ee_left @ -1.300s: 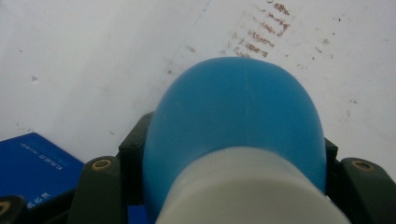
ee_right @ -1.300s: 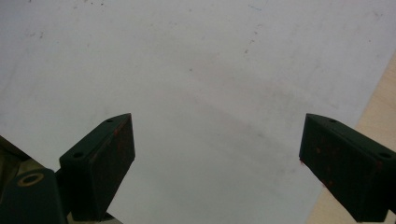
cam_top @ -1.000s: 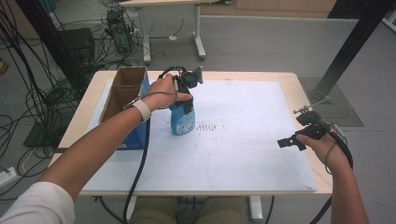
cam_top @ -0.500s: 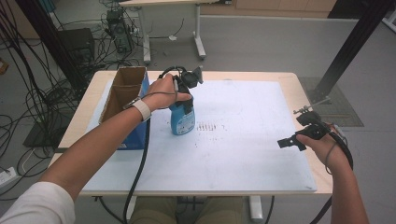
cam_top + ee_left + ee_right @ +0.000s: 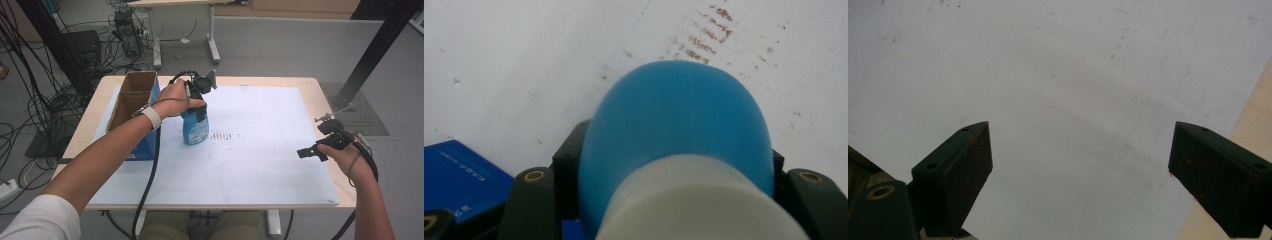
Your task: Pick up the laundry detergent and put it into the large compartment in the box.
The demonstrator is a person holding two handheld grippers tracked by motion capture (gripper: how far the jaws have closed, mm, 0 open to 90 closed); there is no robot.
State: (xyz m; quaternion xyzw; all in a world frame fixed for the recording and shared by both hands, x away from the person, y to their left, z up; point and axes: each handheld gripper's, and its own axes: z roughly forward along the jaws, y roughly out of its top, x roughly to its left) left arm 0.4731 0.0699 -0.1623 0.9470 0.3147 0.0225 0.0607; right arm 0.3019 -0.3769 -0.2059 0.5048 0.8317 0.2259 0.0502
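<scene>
A blue bottle [image 5: 195,127] stands upright on the white sheet [image 5: 260,160] at the table's left, just right of a cardboard box [image 5: 131,97], its neck clamped in the left gripper [image 5: 196,102]. At the near right edge, the right gripper [image 5: 1080,175] hovers, jaws wide apart.

Black jaws spread wide, white sheet [image 5: 1063,90], wooden table edge [image 5: 1258,95]

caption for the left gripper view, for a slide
Left claw shut on blue bottle above the stained white sheet.
</scene>
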